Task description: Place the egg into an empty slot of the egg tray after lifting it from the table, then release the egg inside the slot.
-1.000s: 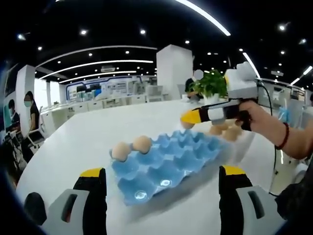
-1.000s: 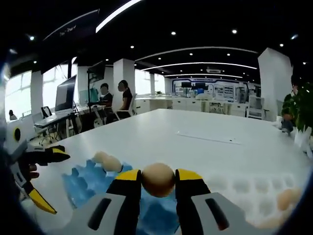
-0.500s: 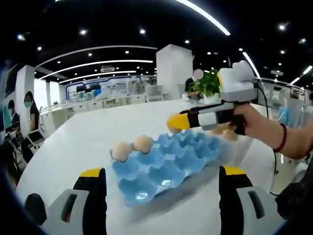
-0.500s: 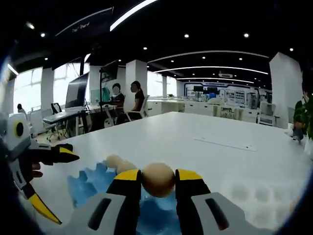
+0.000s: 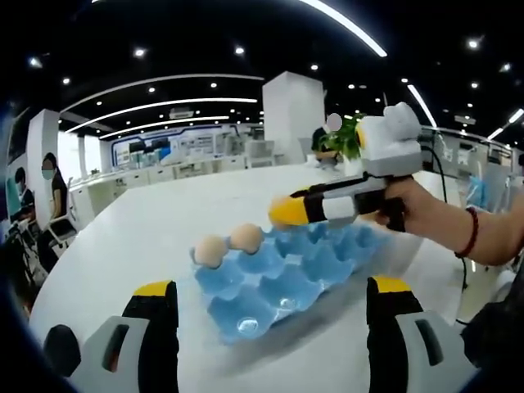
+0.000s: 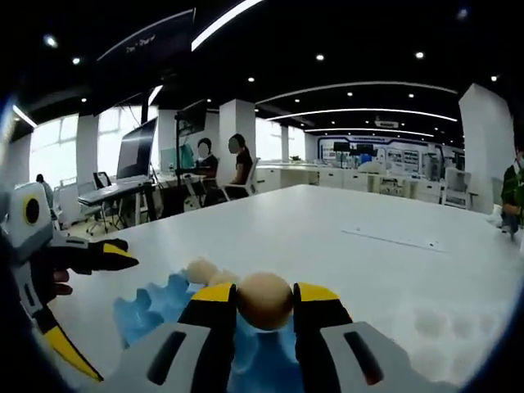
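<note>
A blue egg tray [image 5: 282,274] lies on the white table [image 5: 155,229], with two tan eggs [image 5: 229,244] in its far-left slots. My right gripper [image 6: 264,300] is shut on a tan egg [image 6: 264,298] and hovers over the tray [image 6: 164,307]; in the left gripper view the right gripper [image 5: 286,213] hangs above the tray's far side, held by a hand [image 5: 426,213]. My left gripper [image 5: 266,307] stands open in front of the tray, nothing between its fingers [image 5: 155,327]. The right gripper view shows the left gripper [image 6: 86,307] at the left edge.
A potted green plant [image 5: 340,143] stands at the table's far side. Desks, monitors and seated people [image 6: 221,168] fill the office behind. A white moulded tray [image 6: 442,323] lies to the right of the blue tray.
The right gripper has carried the egg leftward in the left gripper view, over the tray's far side. The right view has swung, so the white tray's eggs have left it. The left gripper stays open.
</note>
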A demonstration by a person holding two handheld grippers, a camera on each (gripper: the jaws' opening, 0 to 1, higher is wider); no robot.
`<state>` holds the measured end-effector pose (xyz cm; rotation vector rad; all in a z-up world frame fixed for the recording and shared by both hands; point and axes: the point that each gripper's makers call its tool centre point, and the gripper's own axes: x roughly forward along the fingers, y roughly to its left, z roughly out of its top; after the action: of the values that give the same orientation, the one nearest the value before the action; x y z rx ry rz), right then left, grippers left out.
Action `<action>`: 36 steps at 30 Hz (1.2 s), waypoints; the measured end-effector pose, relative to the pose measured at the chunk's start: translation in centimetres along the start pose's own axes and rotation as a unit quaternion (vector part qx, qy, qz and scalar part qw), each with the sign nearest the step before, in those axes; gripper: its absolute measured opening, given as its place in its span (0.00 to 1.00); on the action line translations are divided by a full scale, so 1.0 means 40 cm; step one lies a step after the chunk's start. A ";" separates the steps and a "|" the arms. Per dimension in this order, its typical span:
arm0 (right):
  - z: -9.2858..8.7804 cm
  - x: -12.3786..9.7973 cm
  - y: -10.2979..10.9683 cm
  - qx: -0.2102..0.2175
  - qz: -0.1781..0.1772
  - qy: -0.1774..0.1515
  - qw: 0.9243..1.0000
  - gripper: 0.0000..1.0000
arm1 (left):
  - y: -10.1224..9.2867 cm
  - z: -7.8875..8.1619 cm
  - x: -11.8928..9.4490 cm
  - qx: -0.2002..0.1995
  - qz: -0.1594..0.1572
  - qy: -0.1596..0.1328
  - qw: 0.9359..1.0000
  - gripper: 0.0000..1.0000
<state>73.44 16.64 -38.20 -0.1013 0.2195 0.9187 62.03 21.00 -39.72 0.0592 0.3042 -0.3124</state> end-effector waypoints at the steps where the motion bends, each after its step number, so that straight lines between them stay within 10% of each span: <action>1: -0.003 0.004 0.001 -0.001 0.000 0.002 1.000 0.28 | 0.001 0.001 0.000 0.000 0.000 0.000 1.000 0.97; 36: -0.048 0.037 0.011 0.011 0.014 0.027 0.999 0.33 | 0.021 -0.003 0.007 -0.003 -0.001 0.001 1.000 0.97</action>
<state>73.68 17.71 -40.40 -0.1038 0.2819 0.9426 62.51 21.71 -39.89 0.0538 0.3077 -0.3130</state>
